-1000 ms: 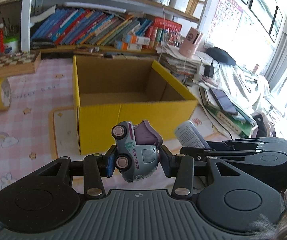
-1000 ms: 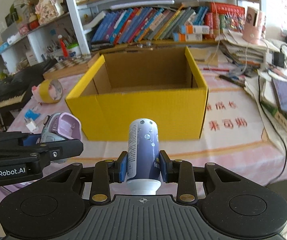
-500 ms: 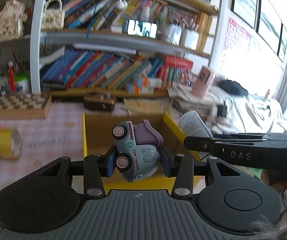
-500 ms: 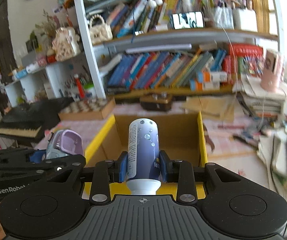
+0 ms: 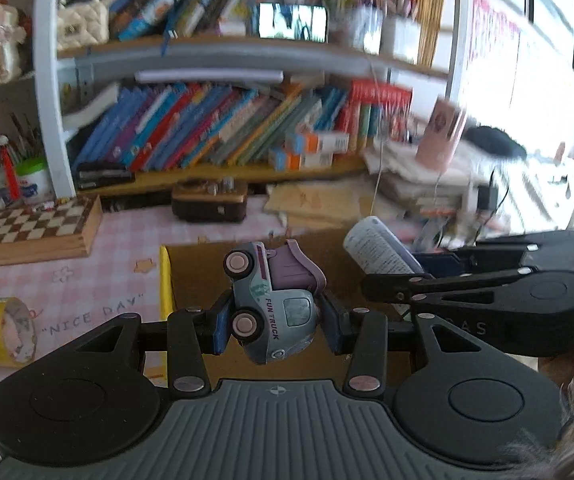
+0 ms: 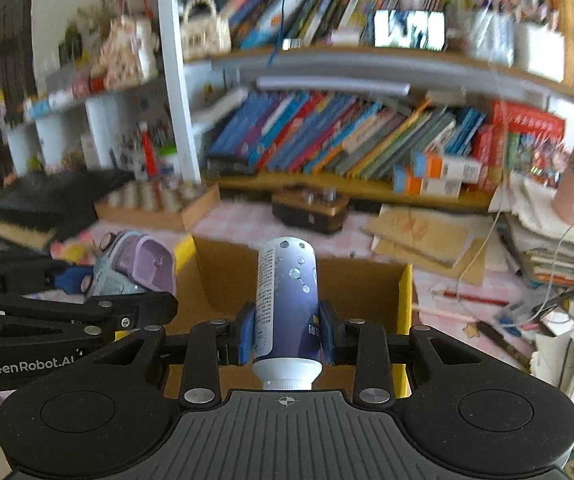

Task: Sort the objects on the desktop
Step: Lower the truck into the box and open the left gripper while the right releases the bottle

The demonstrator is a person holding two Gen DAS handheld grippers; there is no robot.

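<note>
Halfway point, by the look of it: both pickups done, neither drop made yet.

Left gripper (image 5: 273,326) clamped on toy truck (image 5: 273,306), pads pressed to its sides, truck tipped nose-down with purple bed upward. Right gripper (image 6: 287,338) clamped on blue bottle (image 6: 287,300), cap toward the camera, rounded end pointing forward.

Yellow cardboard box (image 6: 405,300) open just ahead of and below both tongs, its brown interior visible behind each held item; inside looks bare as far as can be seen, though much of the floor is hidden by the tongs. Each gripper visible beside the other, close together over the near wall.

Left to do, as a judgement: release truck and bottle into the box. Beyond the tongs to the left, yellow tape roll (image 5: 1,332) and chessboard (image 5: 35,228) on the pink cloth; whether those belong to the sorting cannot be told.
</note>
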